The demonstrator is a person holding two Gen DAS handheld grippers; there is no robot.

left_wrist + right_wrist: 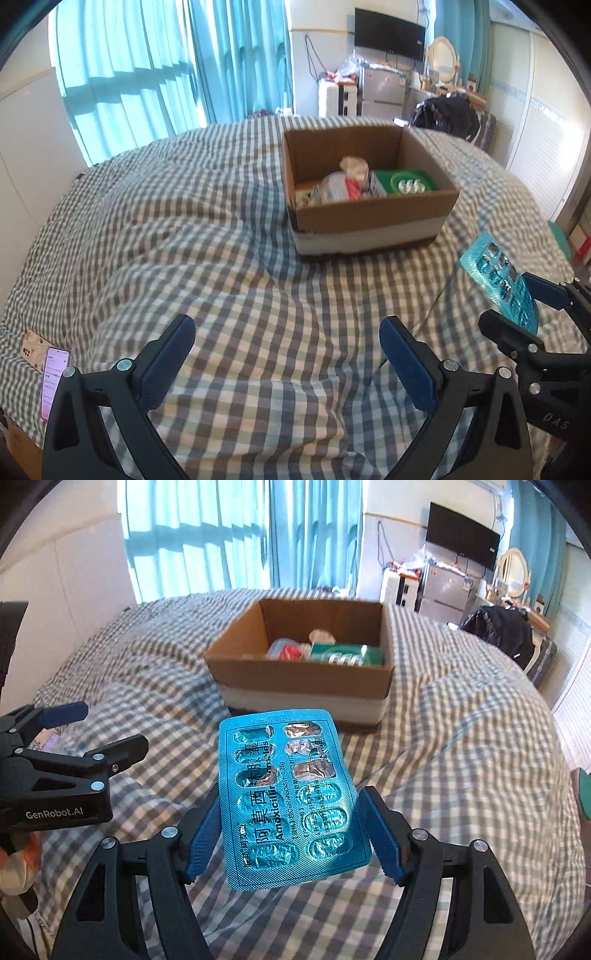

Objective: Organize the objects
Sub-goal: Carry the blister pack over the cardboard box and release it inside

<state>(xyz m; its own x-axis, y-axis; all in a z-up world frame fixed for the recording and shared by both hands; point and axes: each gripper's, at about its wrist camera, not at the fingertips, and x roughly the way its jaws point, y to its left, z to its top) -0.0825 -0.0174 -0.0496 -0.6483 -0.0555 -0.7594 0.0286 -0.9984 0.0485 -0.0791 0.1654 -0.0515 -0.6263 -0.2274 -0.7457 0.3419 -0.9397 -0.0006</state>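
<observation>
My right gripper (291,819) is shut on a blue amoxicillin blister pack (291,794) and holds it above the checked bed cover, short of the box. The pack also shows in the left wrist view (498,280), with the right gripper (517,306) at the right edge. An open cardboard box (369,218) stands on the bed and holds a green packet (406,181) and a plastic bag (343,181); the box also shows in the right wrist view (299,686). My left gripper (286,332) is open and empty over the bed, left of the right one; it also shows in the right wrist view (110,723).
A phone (53,380) lies at the bed's near left edge beside a patterned case (35,343). Blue curtains (147,62) hang behind the bed. A fridge (382,92), a wall TV (388,35) and a dark bag (454,110) stand beyond the far side.
</observation>
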